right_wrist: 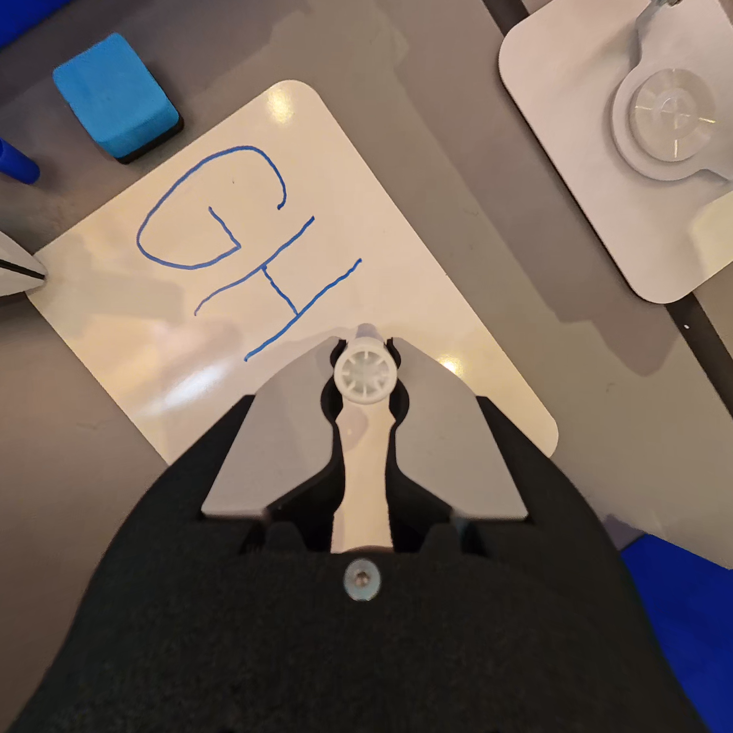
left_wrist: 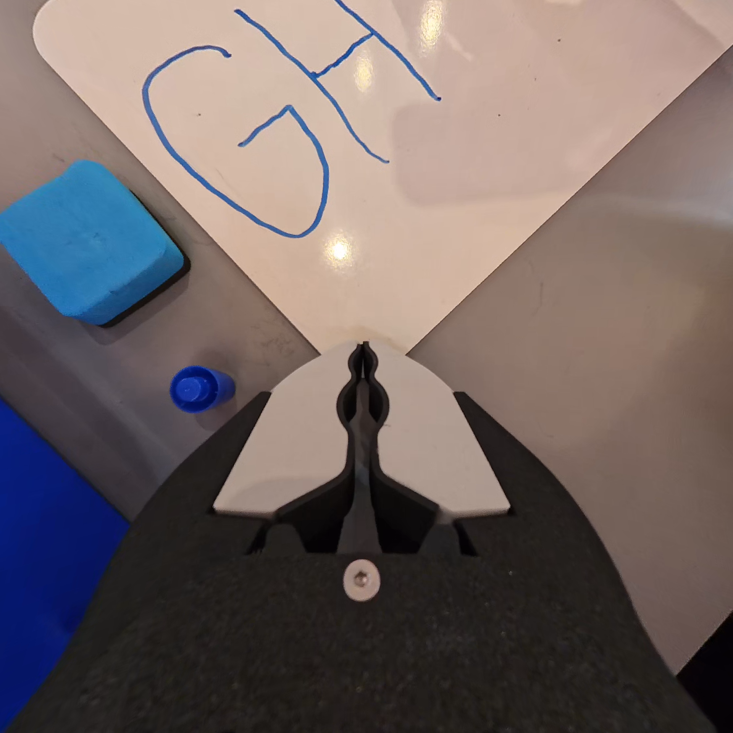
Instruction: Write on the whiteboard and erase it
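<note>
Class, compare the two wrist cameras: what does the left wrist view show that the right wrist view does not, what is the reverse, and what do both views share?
Only the left wrist view shows the left gripper full on, its fingers closed together at a corner of the whiteboard.

Only the right wrist view shows the marker clamped in the right gripper over the board, plus a second white board carrying a suction-cup holder.

Both show the whiteboard with its blue writing, the blue eraser, the blue marker cap and the grey table.
</note>
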Demonstrator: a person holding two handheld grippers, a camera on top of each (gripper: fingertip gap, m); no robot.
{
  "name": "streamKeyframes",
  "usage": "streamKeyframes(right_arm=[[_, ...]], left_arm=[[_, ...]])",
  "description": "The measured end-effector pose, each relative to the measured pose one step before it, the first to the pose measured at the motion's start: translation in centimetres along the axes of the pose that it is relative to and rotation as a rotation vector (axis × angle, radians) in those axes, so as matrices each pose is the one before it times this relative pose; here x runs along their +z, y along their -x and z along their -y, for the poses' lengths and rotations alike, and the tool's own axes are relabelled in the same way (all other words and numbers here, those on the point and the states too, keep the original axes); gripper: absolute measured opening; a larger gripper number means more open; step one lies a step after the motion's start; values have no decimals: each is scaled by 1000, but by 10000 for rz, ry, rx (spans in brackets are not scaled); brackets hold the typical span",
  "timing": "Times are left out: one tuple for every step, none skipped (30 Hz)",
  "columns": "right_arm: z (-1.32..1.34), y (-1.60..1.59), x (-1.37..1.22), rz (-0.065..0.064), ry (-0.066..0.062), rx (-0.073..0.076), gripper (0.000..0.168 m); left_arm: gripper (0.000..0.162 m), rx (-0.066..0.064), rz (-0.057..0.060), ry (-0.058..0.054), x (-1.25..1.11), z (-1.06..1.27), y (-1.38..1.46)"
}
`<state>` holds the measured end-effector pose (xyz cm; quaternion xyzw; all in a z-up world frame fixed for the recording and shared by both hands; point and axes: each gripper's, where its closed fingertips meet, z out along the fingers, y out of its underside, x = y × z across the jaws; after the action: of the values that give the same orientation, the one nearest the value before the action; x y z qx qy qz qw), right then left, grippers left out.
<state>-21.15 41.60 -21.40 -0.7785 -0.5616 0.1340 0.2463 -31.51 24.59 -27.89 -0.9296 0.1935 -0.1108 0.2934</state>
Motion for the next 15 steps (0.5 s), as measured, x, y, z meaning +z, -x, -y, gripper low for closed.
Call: streamKeyframes(right_arm=[[113, 3, 80, -37, -81, -29, 20], [218, 14, 38, -9, -130, 8, 20], [189, -24, 44, -8, -79, 29, 20], [145, -55, 72, -17, -23, -3, 20], [136, -15, 118, -4, 14, -28, 20], [148, -51, 138, -29, 8, -24, 20], [78, -63, 171, -33, 58, -28, 20], [40, -47, 181, -29, 91, -56, 20], [65, -124, 165, -91, 67, -66, 20], [51, -159, 140, -123, 67, -74, 20], [5, -43, 121, -45, 83, -74, 20], [8, 5, 124, -1, 60, -42, 20], [-7, 18, 100, -1, 35, -22, 20], [-67, 66, 110, 31, 64, -30, 20], [-65, 30, 50, 2, 39, -32, 20]], left_arm=[[0, -18, -34, -4, 5, -1, -2], [0, -40, -40, -7, -1, 16, 8], [0, -39, -41, -14, 15, 22, 0], [0, -21, -30, -13, 15, 19, 5], [0, -13, -19, -13, 9, 24, 1], [0, -10, -18, -1, 0, 8, 5], [0, -9, -9, 1, 1, 4, -5], [0, 1, 2, -6, -1, 0, -1], [0, 2, -1, 1, -6, -9, -4], [0, 3, -5, 11, -9, -19, -17], [0, 16, -3, 6, -6, -13, -6], [0, 5, -9, 7, -10, -16, -13], [0, -1, -12, 7, -5, -10, -16], [0, 5, -5, 3, -10, -14, 2], [0, 5, -3, -4, -15, -20, -4]])
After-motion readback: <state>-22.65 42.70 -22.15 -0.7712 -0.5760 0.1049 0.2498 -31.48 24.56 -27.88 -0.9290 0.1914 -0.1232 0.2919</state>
